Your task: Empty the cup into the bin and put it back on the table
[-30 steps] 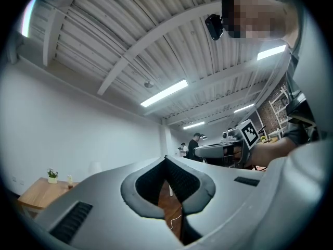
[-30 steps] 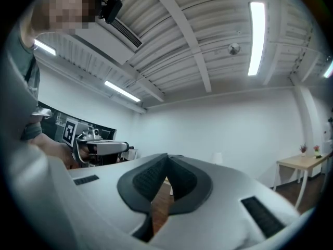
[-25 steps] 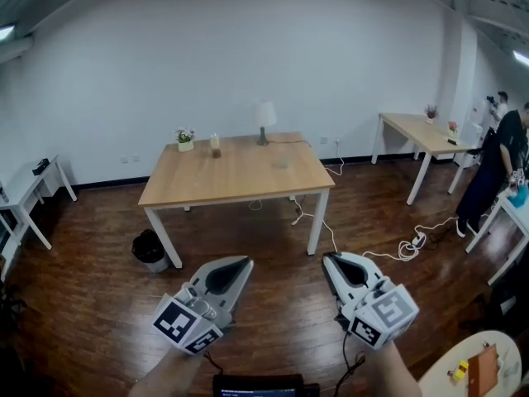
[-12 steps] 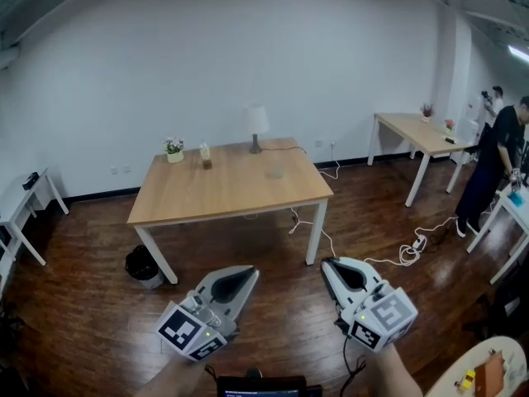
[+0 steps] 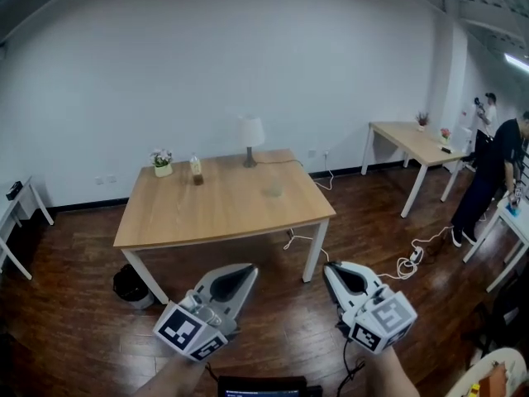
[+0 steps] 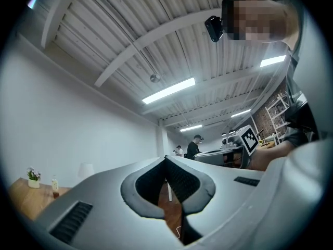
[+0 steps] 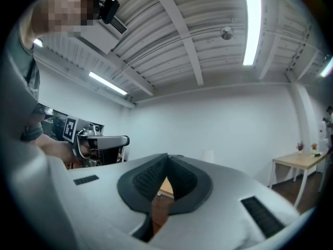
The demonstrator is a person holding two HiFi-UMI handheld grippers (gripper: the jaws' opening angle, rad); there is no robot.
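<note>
A small clear cup stands on the wooden table, right of its middle, across the room from me. A black bin sits on the floor under the table's left front corner. My left gripper and right gripper are held side by side low in the head view, well short of the table. Both are shut with nothing between the jaws. The left gripper view shows its tips touching. In the right gripper view the tips also meet.
A flower pot, a bottle and a white lamp stand along the table's far edge. A second table and two people are at the right, with cables on the dark wooden floor.
The table has grown larger and slid left and down in the head view as I move toward it. Both grippers keep their places in the view and stay shut.
</note>
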